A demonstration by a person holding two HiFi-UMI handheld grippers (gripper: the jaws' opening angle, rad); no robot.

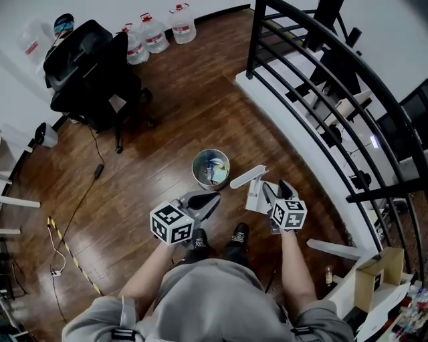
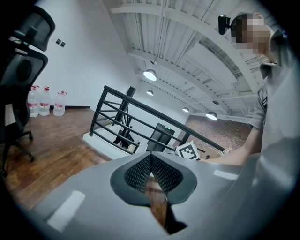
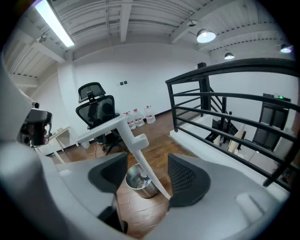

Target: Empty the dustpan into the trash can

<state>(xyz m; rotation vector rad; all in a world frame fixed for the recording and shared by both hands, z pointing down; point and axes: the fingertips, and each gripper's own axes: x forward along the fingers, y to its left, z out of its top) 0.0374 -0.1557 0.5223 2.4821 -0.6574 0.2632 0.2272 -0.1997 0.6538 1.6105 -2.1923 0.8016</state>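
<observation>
Two tools, left tool closed empty, right tool gaping round dustpan, unclamped

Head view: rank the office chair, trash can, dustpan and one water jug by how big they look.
Largest: office chair.
Next: trash can and dustpan look alike, and the dustpan is partly hidden, so they stay unranked.
Smallest: water jug, though it stands farthest from the camera.

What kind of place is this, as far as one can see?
Probably an upper-floor office loft: a black office chair, large water bottles by the wall, and a black railing at the wooden floor's edge.
</observation>
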